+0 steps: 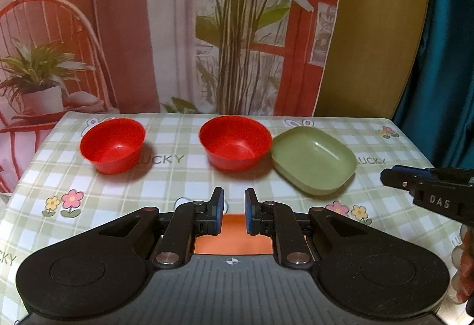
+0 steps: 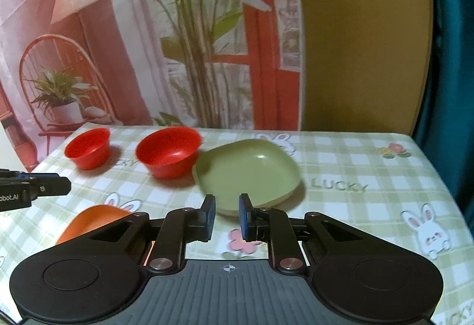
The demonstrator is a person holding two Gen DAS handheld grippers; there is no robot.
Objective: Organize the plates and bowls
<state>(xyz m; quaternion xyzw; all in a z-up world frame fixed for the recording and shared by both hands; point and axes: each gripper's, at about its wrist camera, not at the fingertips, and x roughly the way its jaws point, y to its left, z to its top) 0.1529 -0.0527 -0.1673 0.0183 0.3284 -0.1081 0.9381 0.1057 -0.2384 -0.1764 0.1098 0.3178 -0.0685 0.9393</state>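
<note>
A table [image 1: 166,177] with a checked cloth holds a green plate [image 1: 314,162], touching a red bowl [image 1: 235,146]. Another red bowl [image 1: 112,144] sits apart on the left. An orange plate [image 2: 89,223] lies nearer. The left tongs [image 1: 233,214] and right tongs [image 2: 226,217] are both released, holding nothing.

- Left gripper [image 1: 233,214] hovers over an orange plate [image 1: 234,239], jaws parted, nothing between them.
- Beyond, on the checked tablecloth [image 1: 177,186]: left red bowl [image 1: 112,145], right red bowl [image 1: 235,142], green plate [image 1: 313,156] just beside it.
- Right gripper [image 1: 426,188] enters at the right edge.
</note>
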